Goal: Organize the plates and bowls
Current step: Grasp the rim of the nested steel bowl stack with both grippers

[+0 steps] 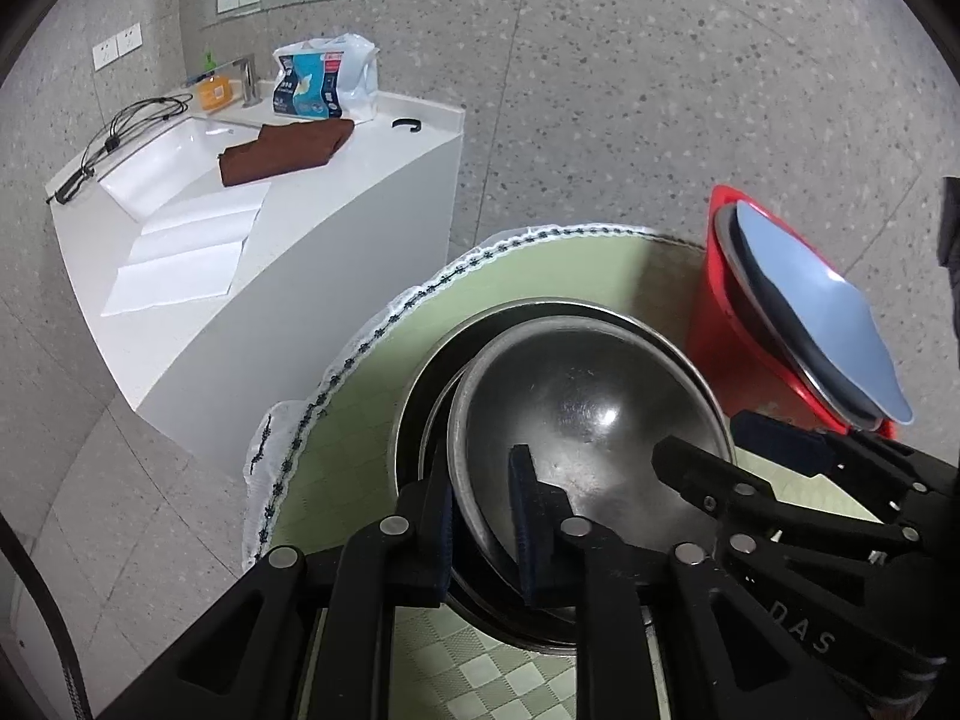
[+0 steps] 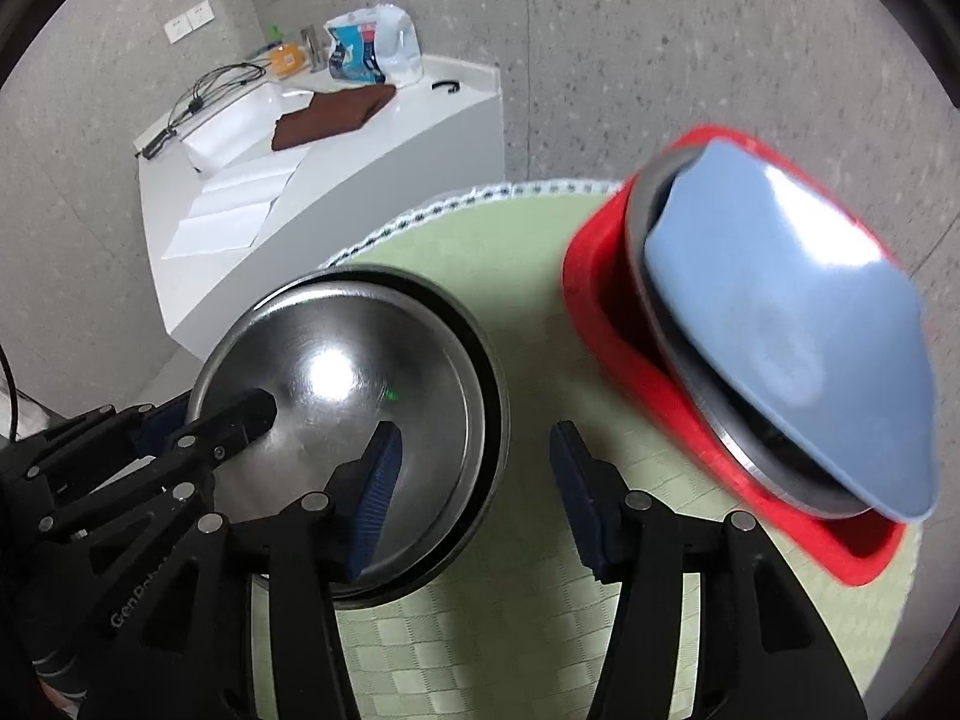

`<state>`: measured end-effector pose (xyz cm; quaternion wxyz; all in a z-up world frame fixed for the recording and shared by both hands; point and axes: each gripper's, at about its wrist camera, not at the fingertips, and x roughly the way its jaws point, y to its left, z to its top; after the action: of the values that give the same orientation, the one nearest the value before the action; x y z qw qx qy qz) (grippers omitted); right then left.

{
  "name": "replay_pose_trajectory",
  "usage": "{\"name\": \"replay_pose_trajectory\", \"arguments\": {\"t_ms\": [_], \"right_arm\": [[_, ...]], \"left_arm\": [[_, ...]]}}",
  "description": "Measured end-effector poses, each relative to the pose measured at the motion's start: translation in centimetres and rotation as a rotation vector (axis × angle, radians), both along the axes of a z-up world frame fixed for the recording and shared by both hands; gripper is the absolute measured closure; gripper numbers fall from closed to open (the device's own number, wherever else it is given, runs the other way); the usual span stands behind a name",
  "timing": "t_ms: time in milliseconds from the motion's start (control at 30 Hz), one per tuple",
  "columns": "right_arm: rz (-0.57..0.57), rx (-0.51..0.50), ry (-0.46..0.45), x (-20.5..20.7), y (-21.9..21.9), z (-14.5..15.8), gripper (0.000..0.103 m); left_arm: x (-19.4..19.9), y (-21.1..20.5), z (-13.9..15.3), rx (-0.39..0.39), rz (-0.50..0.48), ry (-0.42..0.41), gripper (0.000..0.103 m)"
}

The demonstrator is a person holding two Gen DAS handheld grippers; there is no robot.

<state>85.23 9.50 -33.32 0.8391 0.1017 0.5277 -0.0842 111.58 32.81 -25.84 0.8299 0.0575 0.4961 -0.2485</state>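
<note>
A steel bowl [image 1: 588, 414] sits nested inside a larger steel bowl [image 1: 432, 372] on the round green table [image 1: 384, 360]. My left gripper [image 1: 480, 516] is shut on the near rim of the inner bowl, one finger outside and one inside. The same bowls show in the right wrist view [image 2: 336, 396], with the left gripper [image 2: 174, 426] at their left rim. My right gripper [image 2: 474, 480] is open and empty, straddling the bowls' right rim above the table [image 2: 510, 588]. A red rack [image 2: 660, 396] holds a steel plate [image 2: 708, 384] and a blue plate [image 2: 792, 324] on edge.
The red rack [image 1: 720, 324] with its plates stands at the table's right edge. A white counter [image 1: 288, 228] with a sink, a brown cloth [image 1: 282, 150], paper sheets and a bag stands beyond the table. Grey speckled floor surrounds it.
</note>
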Motion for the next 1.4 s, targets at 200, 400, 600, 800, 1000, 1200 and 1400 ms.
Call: {"name": "replay_pose_trajectory", "arguments": {"t_ms": [200,400,600,800,1000,1200,1400], "right_arm": [[-0.009,0.037,0.008,-0.2,-0.6,-0.9,0.051],[0.010,0.066,0.012,-0.2,-0.5,-1.3,0.058],[0.017,0.093,0.006,-0.3,-0.6,-1.6,0.063],[0.018,0.104,0.008,-0.3,-0.5,-1.6,0.063],[0.015,0.111,0.007,-0.3,-0.5,-1.7,0.063],[0.012,0.121,0.008,-0.3,-0.7,-1.8,0.063],[0.005,0.144,-0.021,-0.8,-0.8,-1.1,0.060]], "left_arm": [[-0.5,-0.1,0.0,-0.003,-0.004,0.001,0.087],[-0.7,0.2,0.3,-0.011,-0.004,0.009,0.086],[-1.2,0.5,0.9,-0.020,-0.004,0.015,0.083],[-2.1,1.1,1.7,-0.047,-0.002,0.012,0.074],[-2.9,2.2,2.4,-0.069,0.016,0.009,0.073],[-4.3,2.5,3.8,-0.068,0.024,-0.027,0.061],[-5.3,2.7,4.0,-0.037,0.063,-0.046,0.051]]}}
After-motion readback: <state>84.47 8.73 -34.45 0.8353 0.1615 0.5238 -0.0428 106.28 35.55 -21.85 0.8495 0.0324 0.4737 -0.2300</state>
